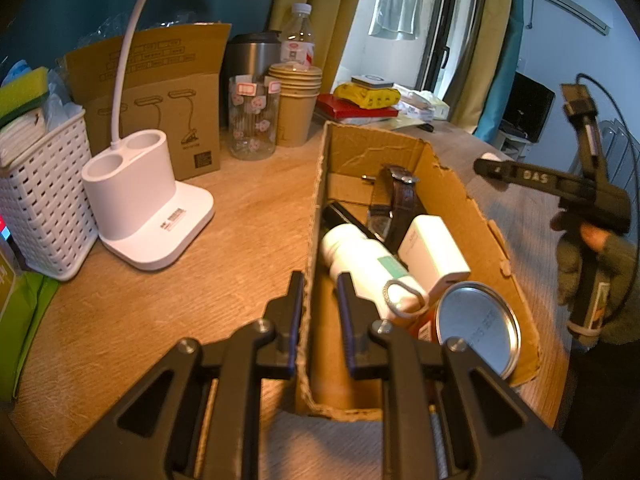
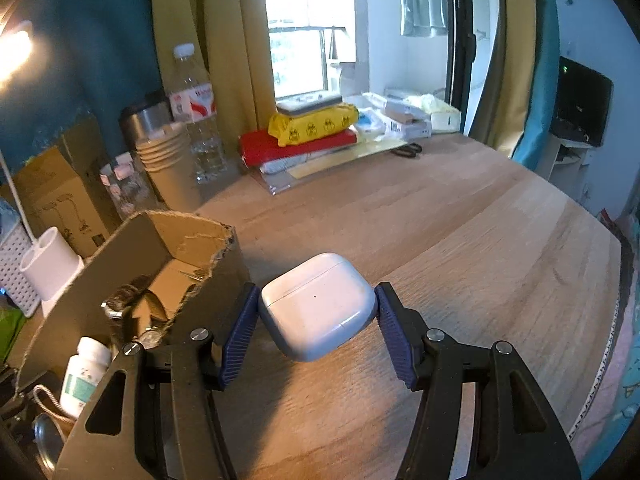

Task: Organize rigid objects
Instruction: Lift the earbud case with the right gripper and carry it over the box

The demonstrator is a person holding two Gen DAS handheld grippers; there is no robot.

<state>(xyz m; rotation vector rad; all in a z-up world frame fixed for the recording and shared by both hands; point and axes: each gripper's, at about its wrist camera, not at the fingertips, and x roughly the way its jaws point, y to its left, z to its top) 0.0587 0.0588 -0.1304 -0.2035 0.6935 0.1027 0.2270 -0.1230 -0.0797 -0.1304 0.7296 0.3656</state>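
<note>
Left wrist view: the near wall of the cardboard box (image 1: 308, 320) is clamped between the closed jaws of the left gripper (image 1: 320, 292), presumably to steady it. Right wrist view: a white earbud case (image 2: 318, 306) is gripped by the right gripper (image 2: 316, 312) above the table (image 2: 460, 240), just beside the box, apparently for depositing among the items already collected.

White lamp base (image 1: 148, 196), paper cups (image 1: 295, 110), water bottle (image 2: 196, 112)

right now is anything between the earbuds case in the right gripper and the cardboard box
Only the box's own near wall. The right gripper holds the white earbuds case beside the cardboard box, below its rim, so it must clear that wall. Inside, the far end near the watch looks free.
</note>
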